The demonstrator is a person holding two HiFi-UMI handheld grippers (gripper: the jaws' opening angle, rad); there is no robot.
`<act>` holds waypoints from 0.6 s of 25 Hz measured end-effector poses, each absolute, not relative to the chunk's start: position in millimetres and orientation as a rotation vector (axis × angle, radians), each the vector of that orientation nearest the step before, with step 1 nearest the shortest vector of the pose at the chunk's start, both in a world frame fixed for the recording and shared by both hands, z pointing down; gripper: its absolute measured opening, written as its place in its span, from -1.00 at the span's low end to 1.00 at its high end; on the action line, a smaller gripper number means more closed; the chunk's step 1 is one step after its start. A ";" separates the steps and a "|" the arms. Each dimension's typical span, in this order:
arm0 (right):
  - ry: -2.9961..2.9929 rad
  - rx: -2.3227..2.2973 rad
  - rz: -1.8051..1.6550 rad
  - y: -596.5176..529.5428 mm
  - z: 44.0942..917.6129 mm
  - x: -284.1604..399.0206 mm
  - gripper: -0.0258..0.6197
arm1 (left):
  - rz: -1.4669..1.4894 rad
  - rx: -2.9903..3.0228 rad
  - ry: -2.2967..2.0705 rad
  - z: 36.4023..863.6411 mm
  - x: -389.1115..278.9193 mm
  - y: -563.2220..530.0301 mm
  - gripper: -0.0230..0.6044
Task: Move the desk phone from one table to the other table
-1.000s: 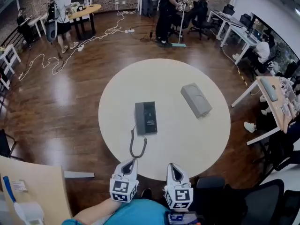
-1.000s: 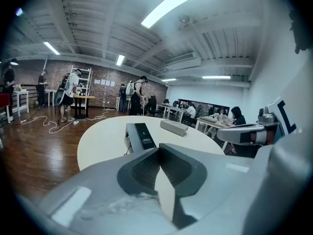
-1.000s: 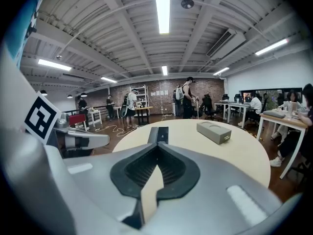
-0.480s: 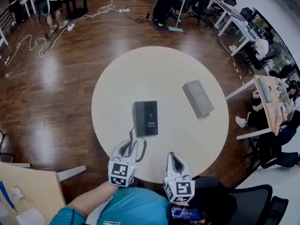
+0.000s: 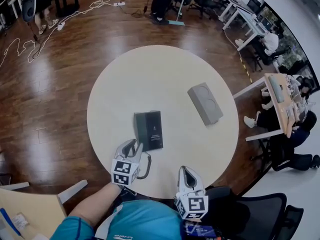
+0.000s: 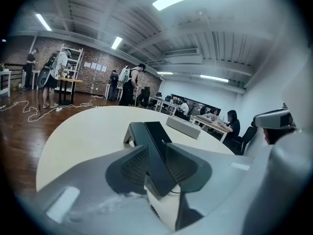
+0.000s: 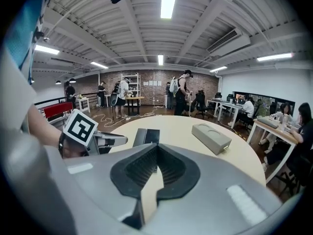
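Your left gripper [image 5: 131,147] is at the near end of the black rectangular desk phone [image 5: 148,130], which lies on the round cream worktop [image 5: 150,74]. Its fingers [image 6: 128,166] have just been opening, with the phone's near edge between them (not clamped). Your right gripper [image 5: 186,172], fingers together, hovers apart from the phone, near and to the right.

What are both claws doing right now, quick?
Left claw: open, has just been opening, desk phone edge between its tips, not squeezed.
Right claw: closed, holding nothing.
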State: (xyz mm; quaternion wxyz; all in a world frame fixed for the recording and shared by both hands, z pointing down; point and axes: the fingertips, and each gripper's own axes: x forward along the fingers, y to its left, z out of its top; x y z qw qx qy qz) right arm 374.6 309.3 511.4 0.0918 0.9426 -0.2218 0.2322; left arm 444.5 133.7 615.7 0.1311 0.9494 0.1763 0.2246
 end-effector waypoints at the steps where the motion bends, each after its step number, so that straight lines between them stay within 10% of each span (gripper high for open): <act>1: -0.647 2.801 0.695 311.9 511.6 376.6 -0.94 | 0.666 2.736 0.515 621.6 451.6 132.5 -0.61; 15: -0.614 2.784 0.794 314.3 525.7 398.9 -0.94 | 0.763 2.357 0.762 664.8 515.2 138.9 -0.03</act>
